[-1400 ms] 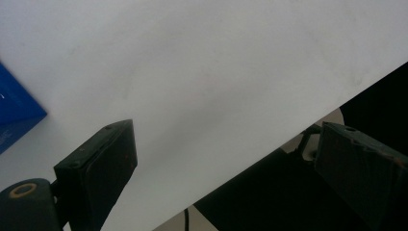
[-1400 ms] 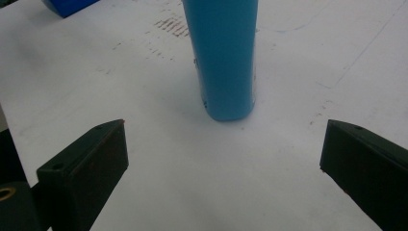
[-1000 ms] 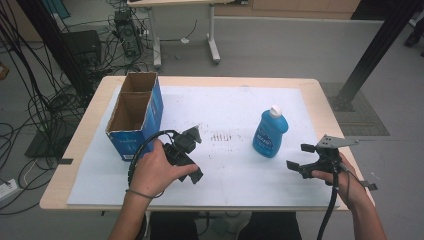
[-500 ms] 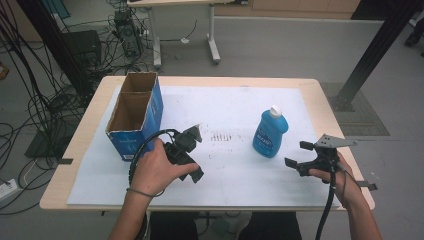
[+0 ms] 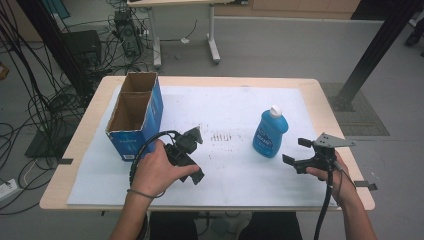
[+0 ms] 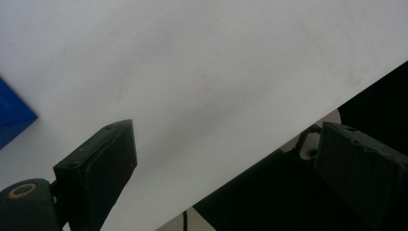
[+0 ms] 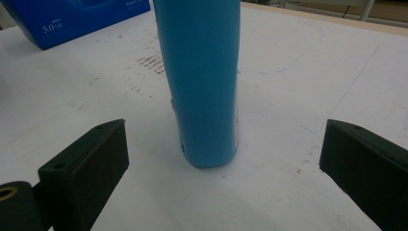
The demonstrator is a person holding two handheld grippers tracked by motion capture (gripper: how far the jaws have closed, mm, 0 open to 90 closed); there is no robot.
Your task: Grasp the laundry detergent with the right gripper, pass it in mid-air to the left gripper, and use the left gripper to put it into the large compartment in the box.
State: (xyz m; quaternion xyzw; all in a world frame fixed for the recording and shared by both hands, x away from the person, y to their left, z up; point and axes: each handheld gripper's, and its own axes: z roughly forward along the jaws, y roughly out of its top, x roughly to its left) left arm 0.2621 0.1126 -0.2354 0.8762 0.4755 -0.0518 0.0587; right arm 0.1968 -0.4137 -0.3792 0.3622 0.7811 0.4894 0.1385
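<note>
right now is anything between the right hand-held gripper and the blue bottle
Nothing visible. The right hand-held gripper is open and faces the upright blue bottle squarely, with bare white table cover between them. The cardboard box stands well off to the side.

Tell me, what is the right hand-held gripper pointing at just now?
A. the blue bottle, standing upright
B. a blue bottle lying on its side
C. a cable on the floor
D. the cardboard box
A: in the right gripper view the blue bottle stands upright on the white sheet, centred ahead of the open jaws of the right hand-held gripper, which do not touch it.
</note>
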